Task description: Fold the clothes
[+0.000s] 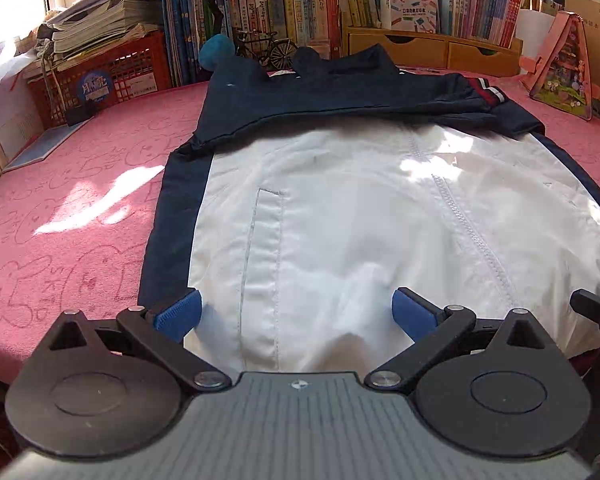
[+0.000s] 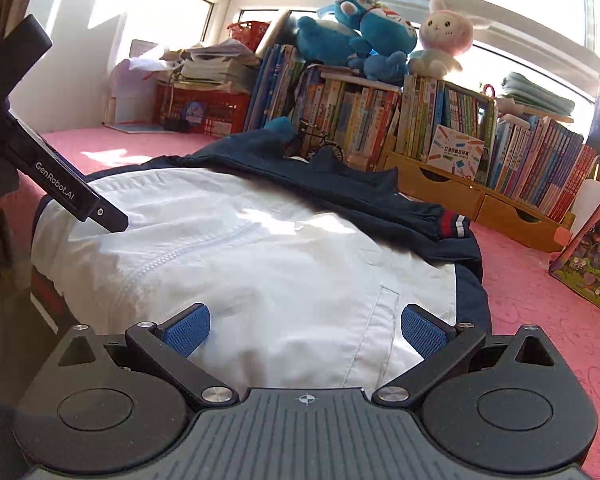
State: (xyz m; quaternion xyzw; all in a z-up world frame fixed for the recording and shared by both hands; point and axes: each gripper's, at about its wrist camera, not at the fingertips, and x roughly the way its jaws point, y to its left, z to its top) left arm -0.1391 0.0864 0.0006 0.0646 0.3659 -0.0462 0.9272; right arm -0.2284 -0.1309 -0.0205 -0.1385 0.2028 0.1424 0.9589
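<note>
A white and navy zip jacket (image 1: 340, 208) lies flat on the pink tablecloth (image 1: 68, 208), front up. Both navy sleeves are folded across its chest, and one striped cuff (image 1: 488, 90) shows at the right. My left gripper (image 1: 296, 312) is open over the near hem, its blue pads on either side of the left pocket seam. In the right wrist view the same jacket (image 2: 260, 248) fills the middle, and my right gripper (image 2: 306, 328) is open over the hem next to the right pocket. The left gripper's black body (image 2: 60, 184) shows at the left there.
A row of books (image 1: 300, 8) and wooden drawers (image 1: 432, 46) line the far table edge. A red crate (image 1: 100, 76) with stacked papers stands at the far left, with a toy bicycle (image 1: 264, 46) behind the collar. A pink bag (image 1: 564, 64) stands at the right, and plush toys (image 2: 380, 36) sit on the books.
</note>
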